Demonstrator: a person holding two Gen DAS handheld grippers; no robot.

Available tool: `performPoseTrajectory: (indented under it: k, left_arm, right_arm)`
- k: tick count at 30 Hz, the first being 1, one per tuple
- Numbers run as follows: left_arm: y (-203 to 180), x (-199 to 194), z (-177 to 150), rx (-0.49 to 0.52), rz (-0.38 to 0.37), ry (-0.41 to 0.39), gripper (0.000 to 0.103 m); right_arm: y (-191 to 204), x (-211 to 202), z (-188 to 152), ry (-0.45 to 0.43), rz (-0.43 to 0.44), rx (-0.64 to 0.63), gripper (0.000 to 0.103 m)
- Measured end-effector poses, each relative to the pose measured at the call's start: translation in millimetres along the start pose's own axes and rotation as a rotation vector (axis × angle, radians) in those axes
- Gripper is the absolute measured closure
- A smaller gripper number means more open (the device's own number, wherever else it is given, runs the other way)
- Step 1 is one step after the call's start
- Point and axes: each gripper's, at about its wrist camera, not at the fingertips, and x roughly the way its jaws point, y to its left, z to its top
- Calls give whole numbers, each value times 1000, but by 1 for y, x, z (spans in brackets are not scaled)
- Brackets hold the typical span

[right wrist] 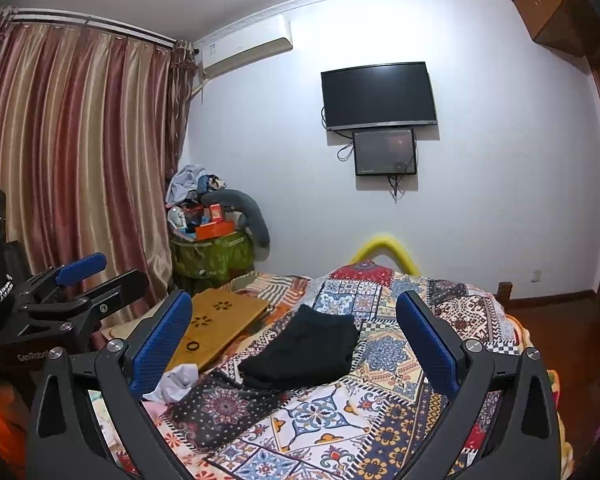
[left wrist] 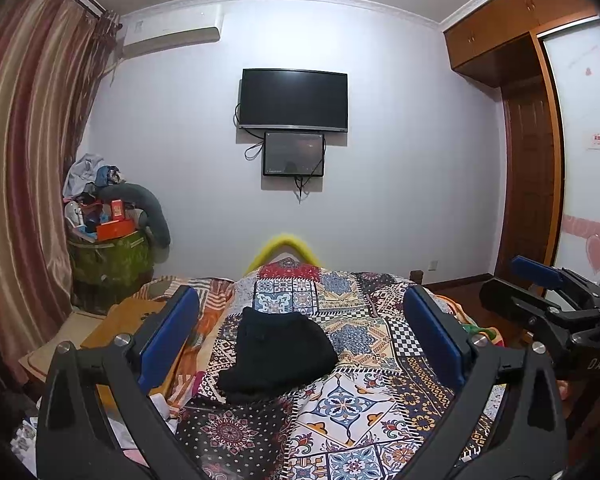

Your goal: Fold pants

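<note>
Black pants (left wrist: 278, 354) lie folded into a compact stack on the patchwork bedspread (left wrist: 360, 400); in the right wrist view the pants (right wrist: 304, 350) sit mid-bed. My left gripper (left wrist: 300, 336) is open, raised above and in front of the stack, its blue pads (left wrist: 168, 332) wide apart and holding nothing. My right gripper (right wrist: 296, 340) is open too, hovering short of the pants with empty blue pads (right wrist: 428, 344). Each gripper shows in the other's view: the right gripper (left wrist: 548, 292) at the right edge, the left gripper (right wrist: 84, 276) at the left edge.
A wooden lap tray (right wrist: 216, 324) and crumpled white cloth (right wrist: 178, 380) lie on the bed's left side. A green cluttered bin (left wrist: 108, 256) stands by the striped curtain (left wrist: 16, 160). A TV (left wrist: 294, 98) hangs on the far wall; a wardrobe (left wrist: 532, 160) stands right.
</note>
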Motion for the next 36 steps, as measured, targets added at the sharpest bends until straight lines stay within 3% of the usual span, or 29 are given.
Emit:
performPoseTrajectory:
  k: [36]
  left_arm:
    - [-7, 6, -2, 0, -68, 35, 0]
  right_arm:
    - [-8, -6, 0, -4, -22, 35, 1]
